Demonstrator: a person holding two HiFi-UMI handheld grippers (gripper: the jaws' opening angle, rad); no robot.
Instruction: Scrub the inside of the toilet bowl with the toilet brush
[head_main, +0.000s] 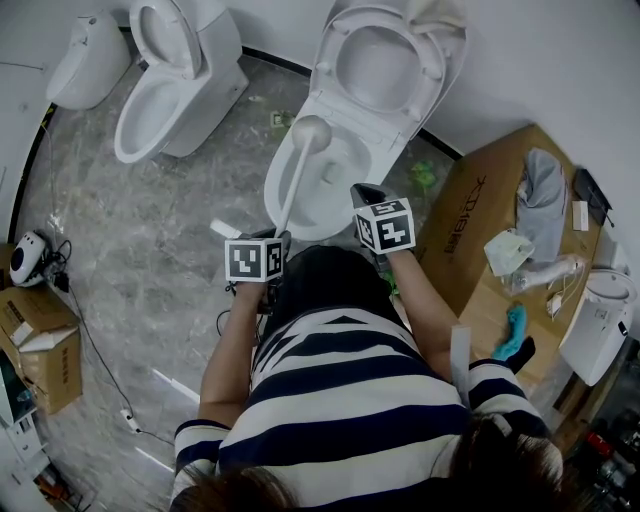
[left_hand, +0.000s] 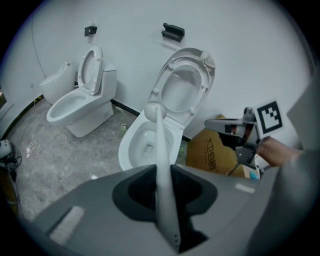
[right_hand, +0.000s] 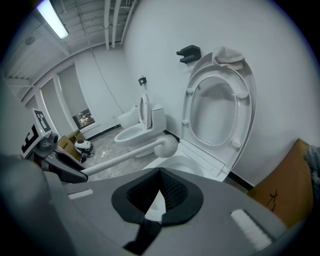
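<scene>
A white toilet (head_main: 300, 205) stands ahead with its seat and lid (head_main: 385, 60) raised against the wall. The white toilet brush has its round head (head_main: 311, 130) over the bowl's left rim, above the water. Its long handle (head_main: 292, 190) runs back to my left gripper (head_main: 272, 240), which is shut on it. In the left gripper view the handle (left_hand: 162, 165) sits clamped between the jaws (left_hand: 162, 170), and the brush head (left_hand: 152, 111) hangs over the bowl (left_hand: 142, 145). My right gripper (head_main: 366, 196) hovers at the bowl's near right rim. Its jaws (right_hand: 161, 176) are shut and hold nothing.
A second toilet (head_main: 165, 95) with its seat up and a smaller white fixture (head_main: 85, 60) stand at the left. A cardboard box (head_main: 470, 215) with cloths and a blue item (head_main: 512, 335) is on the right. Boxes (head_main: 35, 330) and cables lie at the far left on the marble floor.
</scene>
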